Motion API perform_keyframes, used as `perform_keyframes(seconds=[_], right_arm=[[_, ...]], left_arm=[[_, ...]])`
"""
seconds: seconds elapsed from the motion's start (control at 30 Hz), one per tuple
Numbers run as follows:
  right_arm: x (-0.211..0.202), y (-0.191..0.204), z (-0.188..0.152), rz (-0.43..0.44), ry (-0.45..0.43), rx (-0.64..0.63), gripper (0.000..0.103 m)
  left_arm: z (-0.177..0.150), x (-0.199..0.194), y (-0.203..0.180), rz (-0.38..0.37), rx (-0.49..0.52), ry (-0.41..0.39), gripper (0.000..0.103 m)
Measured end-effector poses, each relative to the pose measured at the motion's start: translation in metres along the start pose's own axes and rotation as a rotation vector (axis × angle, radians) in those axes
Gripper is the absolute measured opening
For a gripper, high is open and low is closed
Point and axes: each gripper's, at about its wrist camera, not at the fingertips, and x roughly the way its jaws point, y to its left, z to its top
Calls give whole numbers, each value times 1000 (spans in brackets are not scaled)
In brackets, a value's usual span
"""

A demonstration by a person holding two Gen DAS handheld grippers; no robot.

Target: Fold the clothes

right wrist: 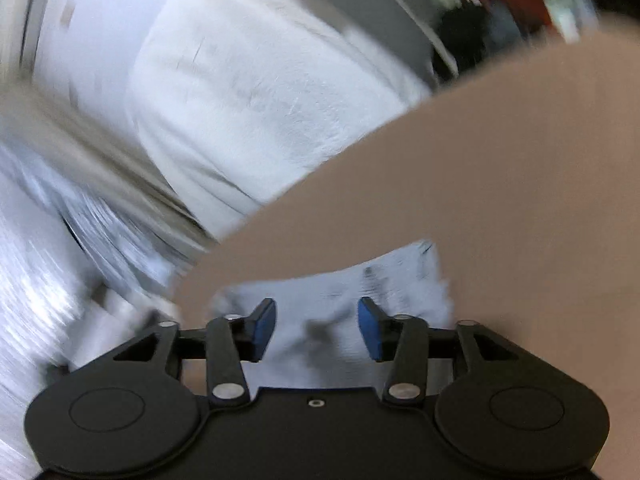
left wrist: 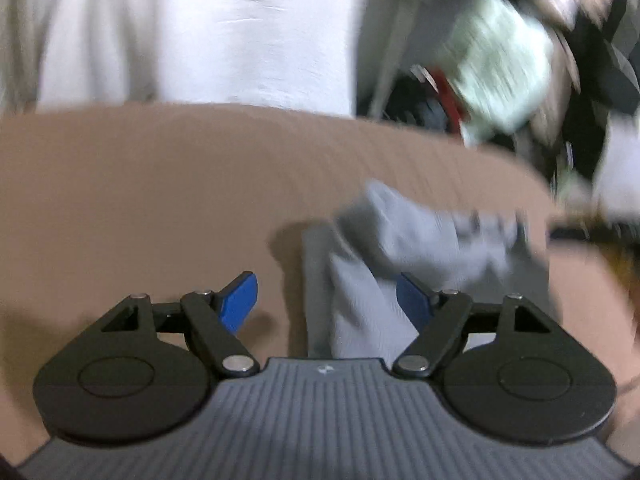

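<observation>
1. On the plain tan-brown bench (left wrist: 160,184) lies a crumpled light grey piece of clothing (left wrist: 404,248), a small garment of soft fabric with some dark marks on it; both views are blurred.
2. Seen from the left wrist camera, the garment is bunched up right of the middle, and one part of it runs down toward the camera and goes under the grey ribbed body of the tool.
3. The left gripper (left wrist: 326,300) has its blue-padded fingers (left wrist: 240,300) spread wide; the left finger is over bare bench, and the right finger is at the edge of the cloth. Whether this finger touches the fabric, I cannot tell.
4. Seen from the right wrist camera, the same pale garment (right wrist: 360,276) lies flat just in front of the right gripper (right wrist: 318,328), near the edge of the bench (right wrist: 520,184).
5. The fingers (right wrist: 264,326) of the right gripper are also apart, at a middle width, with the cloth seen between them; they do not hold it.
6. Behind the bench a person in white clothing (left wrist: 248,32) is visible, and at the upper right a blurred pale green object (left wrist: 500,72) with dark and red things around it.
</observation>
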Motion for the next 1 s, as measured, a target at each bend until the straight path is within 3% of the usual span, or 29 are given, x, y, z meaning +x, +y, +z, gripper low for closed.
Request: perform_keyframes(seconds=[0.07,0.2,0.23,0.3,0.37,0.47,0.53,0.6,0.7,0.77,0.87,1.0], right_arm=[[10,19,-4,-134,15,-195,56],[15,28,-25,-223,70,-438,56],[20,28,-27,-256,67,-476,56],[30,28,-29,-310,59,-534,56],[36,18,-22,-305,38,-478,58],[56,-9,0,-231,-11,-257,55],[61,-28,8,-165,-14,-124,26],[58,-37,11,-140,-20,-73,16],[48,-35,15,-136,-67,-83,15],[54,-31,14,-138,-91,-87,15],[79,-31,9,-228,-4,-88,21],[75,-28,9,-250,-4,-86,23]], left_arm=[[-1,6,-24,17,132,28,77],[-14,17,-54,64,336,39,79],[-15,19,-59,85,354,38,79],[-9,34,-53,82,298,64,79],[0,56,-45,116,226,86,79],[16,86,-29,180,118,96,81],[22,91,-23,208,83,91,81],[25,86,-19,219,63,73,81],[27,75,-16,257,62,31,81],[25,76,-12,260,64,45,81],[19,79,-7,271,50,89,81],[14,68,3,234,-34,85,80]])
